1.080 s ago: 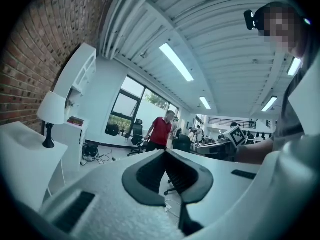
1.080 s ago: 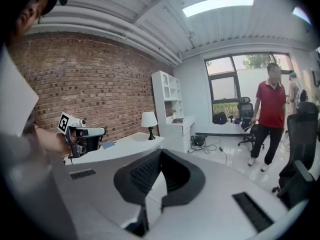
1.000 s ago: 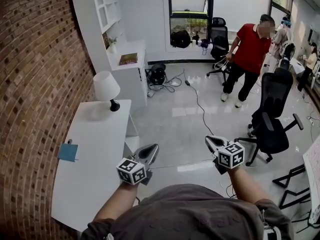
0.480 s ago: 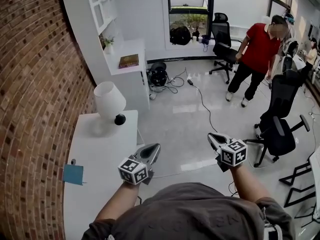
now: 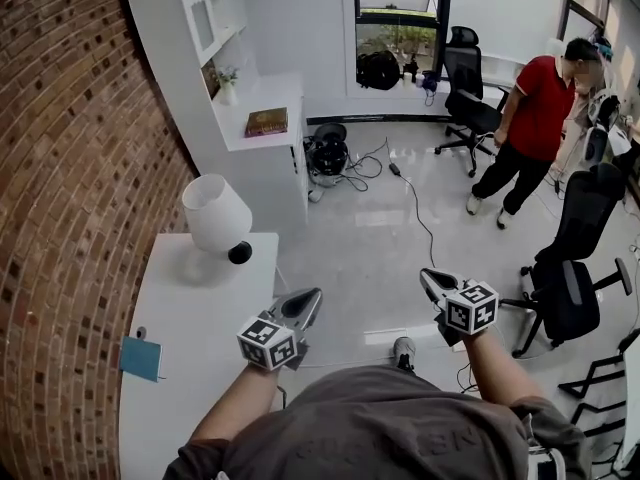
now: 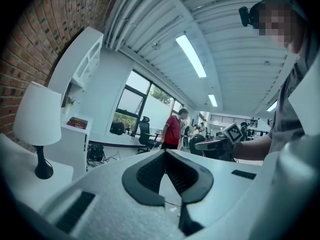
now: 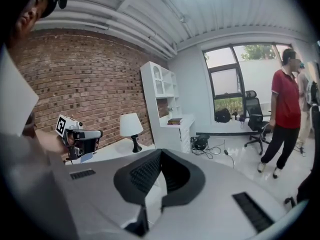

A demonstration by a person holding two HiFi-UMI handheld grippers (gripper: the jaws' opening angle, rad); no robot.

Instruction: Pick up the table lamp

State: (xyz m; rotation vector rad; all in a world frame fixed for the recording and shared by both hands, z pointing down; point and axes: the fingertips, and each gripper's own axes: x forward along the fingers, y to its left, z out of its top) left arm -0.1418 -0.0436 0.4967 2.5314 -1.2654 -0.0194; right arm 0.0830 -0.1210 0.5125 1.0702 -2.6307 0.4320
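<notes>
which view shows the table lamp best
The left gripper view: the table lamp stands large and side-on, with shade, stem and base. The head view shows it from above; the right gripper view shows it small.

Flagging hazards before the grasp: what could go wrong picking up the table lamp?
1. The table lamp has a broad shade over a small dark base and stands near the far corner of the white table; a nudge could tip it off.
2. The left tool and right tool are both shut and empty; reaching in without opening could knock it.
</notes>
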